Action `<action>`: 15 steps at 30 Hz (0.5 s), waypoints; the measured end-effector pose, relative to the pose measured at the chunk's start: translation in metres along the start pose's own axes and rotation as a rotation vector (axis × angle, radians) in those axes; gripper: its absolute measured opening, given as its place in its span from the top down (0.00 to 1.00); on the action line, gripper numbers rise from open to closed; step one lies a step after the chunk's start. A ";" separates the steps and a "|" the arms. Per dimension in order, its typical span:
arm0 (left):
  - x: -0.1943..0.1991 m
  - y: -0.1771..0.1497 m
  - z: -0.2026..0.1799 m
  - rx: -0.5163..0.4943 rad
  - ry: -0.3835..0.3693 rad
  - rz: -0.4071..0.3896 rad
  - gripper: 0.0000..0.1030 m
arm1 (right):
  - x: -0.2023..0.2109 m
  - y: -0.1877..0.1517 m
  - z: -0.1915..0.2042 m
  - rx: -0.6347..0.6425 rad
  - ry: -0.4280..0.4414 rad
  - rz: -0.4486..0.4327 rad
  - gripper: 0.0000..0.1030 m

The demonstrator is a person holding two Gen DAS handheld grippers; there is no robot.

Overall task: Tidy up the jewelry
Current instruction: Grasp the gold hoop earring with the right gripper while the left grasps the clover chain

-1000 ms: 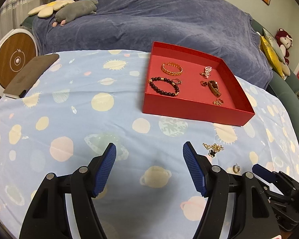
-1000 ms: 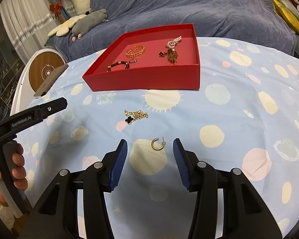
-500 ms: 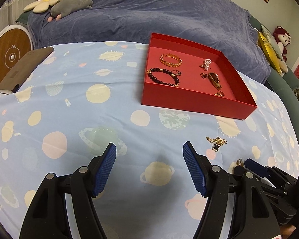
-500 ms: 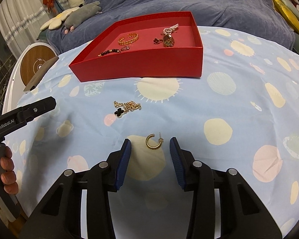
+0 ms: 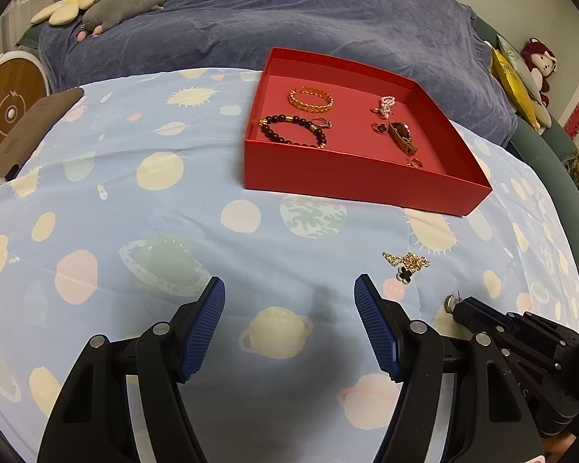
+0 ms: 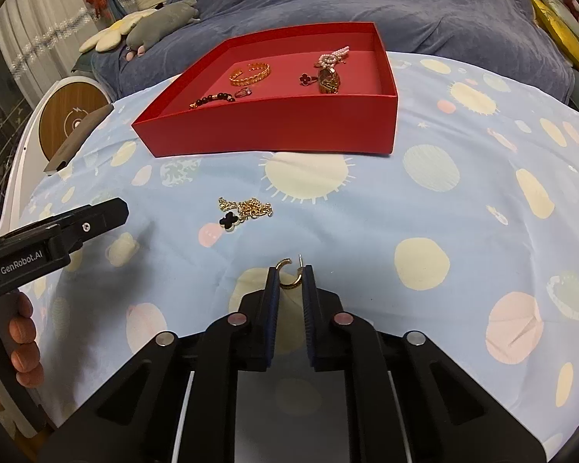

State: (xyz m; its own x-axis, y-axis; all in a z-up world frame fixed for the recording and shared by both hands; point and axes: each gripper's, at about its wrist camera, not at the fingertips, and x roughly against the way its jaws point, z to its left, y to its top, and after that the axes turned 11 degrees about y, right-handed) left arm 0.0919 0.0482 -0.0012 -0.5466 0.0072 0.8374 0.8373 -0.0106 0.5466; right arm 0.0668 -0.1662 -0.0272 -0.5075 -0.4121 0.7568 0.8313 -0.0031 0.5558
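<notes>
A small gold hoop earring [image 6: 289, 276], an open C shape with a thin post sticking up at its right end, sits pinched between the blue pads of the right hand-held gripper [image 6: 289, 281], whose fingers have closed in on either side of it. It lies low over the table [image 6: 463, 200], on a cream spot of the pale blue planet-print cloth. Just beyond it to the left, a gold chain necklace [image 6: 245, 210] with a black clover pendant lies bunched on the cloth. Farther off stands a red tray [image 6: 274, 131] holding a gold cuff bracelet [image 6: 251, 72], a dark beaded bracelet [image 5: 291, 131], a brown watch [image 5: 402, 137] and pearl pieces. The left hand-held gripper [image 5: 289, 326] hovers near the left, fingers spread wide, holding nothing.
</notes>
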 end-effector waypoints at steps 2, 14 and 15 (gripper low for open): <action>-0.002 0.000 -0.007 -0.015 -0.006 0.001 0.35 | 0.003 0.002 -0.003 -0.009 0.000 -0.007 0.98; -0.009 -0.001 -0.018 -0.033 -0.005 0.008 0.35 | 0.002 0.004 0.003 -0.005 0.039 -0.015 0.75; -0.009 -0.001 -0.018 -0.033 -0.005 0.010 0.35 | -0.001 0.005 0.003 -0.002 0.033 -0.012 0.75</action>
State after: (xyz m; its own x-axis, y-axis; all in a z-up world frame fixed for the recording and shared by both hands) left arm 0.0959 0.0304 -0.0094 -0.5380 0.0118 0.8429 0.8419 -0.0433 0.5380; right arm 0.0703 -0.1637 -0.0241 -0.5094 -0.4421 0.7383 0.8257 -0.0095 0.5640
